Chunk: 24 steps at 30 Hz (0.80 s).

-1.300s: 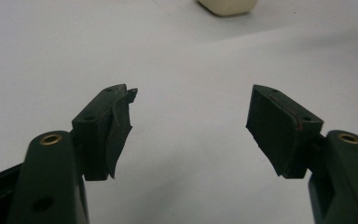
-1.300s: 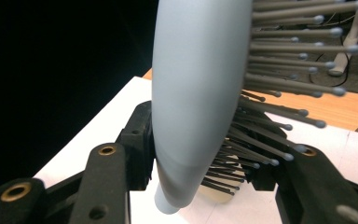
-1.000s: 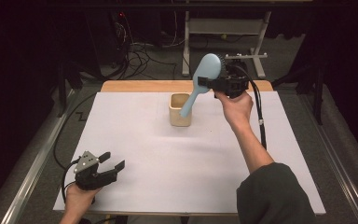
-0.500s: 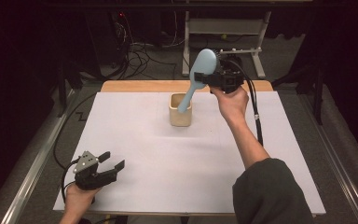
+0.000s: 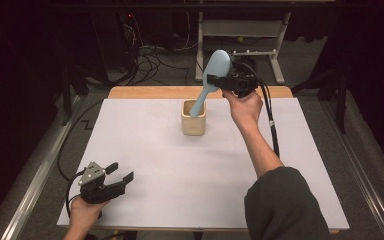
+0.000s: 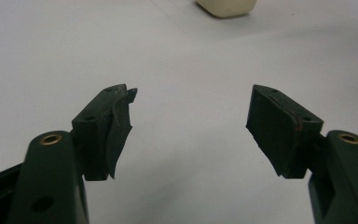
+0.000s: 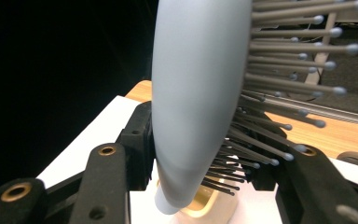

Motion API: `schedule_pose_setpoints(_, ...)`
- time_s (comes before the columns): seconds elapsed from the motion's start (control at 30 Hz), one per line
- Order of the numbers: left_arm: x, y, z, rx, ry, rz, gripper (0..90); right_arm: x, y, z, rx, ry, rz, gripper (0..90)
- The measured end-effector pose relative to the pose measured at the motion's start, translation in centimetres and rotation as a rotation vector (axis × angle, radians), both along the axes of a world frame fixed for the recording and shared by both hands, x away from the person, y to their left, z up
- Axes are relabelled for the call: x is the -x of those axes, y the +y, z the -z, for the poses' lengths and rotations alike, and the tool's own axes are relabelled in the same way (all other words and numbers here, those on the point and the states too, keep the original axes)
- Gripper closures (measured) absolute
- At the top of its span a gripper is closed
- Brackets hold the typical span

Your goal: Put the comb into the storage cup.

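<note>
A pale blue hairbrush point(image 5: 211, 79) tilts over a cream square cup point(image 5: 193, 120) at the back middle of the white table, its handle tip dipping into the cup's mouth. My right gripper point(image 5: 219, 80) is shut on the hairbrush at the base of its head. In the right gripper view the hairbrush point(image 7: 196, 93) stands between the jaws with its bristles to the right and the cup point(image 7: 205, 207) below. My left gripper point(image 5: 121, 173) rests open near the front left corner, its jaws wide apart over bare table in the left gripper view point(image 6: 191, 116). The cup point(image 6: 225, 7) sits far ahead of it.
A white sheet point(image 5: 180, 170) covers the table, with a wooden strip point(image 5: 145, 92) along the back edge. Behind the table are a metal stand point(image 5: 240, 35) and cables point(image 5: 150, 55) on the floor. The right gripper's cable point(image 5: 271, 120) trails along the forearm.
The right gripper has carried the hairbrush left and down, bringing its handle tip from beside the cup into the cup's mouth. The left gripper has stayed still.
</note>
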<state>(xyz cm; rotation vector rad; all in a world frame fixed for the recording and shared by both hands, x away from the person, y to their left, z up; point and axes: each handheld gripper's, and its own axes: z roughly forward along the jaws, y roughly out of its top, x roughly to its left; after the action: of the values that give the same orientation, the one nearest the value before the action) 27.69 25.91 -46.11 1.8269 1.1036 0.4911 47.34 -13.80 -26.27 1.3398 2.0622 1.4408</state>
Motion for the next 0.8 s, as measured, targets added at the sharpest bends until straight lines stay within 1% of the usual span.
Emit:
schedule_pose_setpoints(0.13,0.0,0.0,0.0,0.004,0.000,-0.005,30.8,-0.2,0.0,0.1,-0.005,-0.006,0.013,53.4)
schedule_pose_setpoints(0.27,0.0,0.0,0.0,0.003,-0.001,-0.006,30.8,-0.5,0.0,0.3,0.000,-0.012,0.024,53.3)
schedule_pose_setpoints(0.33,0.0,0.0,0.0,0.004,0.001,-0.006,30.8,-0.6,0.0,0.4,-0.001,-0.007,0.031,53.3)
schedule_pose_setpoints(0.5,0.0,0.0,0.0,0.004,0.000,-0.005,30.9,-0.8,0.1,0.7,0.009,-0.009,0.044,53.3)
schedule_pose_setpoints(0.8,0.0,0.0,0.0,0.002,-0.001,-0.002,30.8,-1.1,0.7,1.3,0.028,-0.006,0.051,53.2)
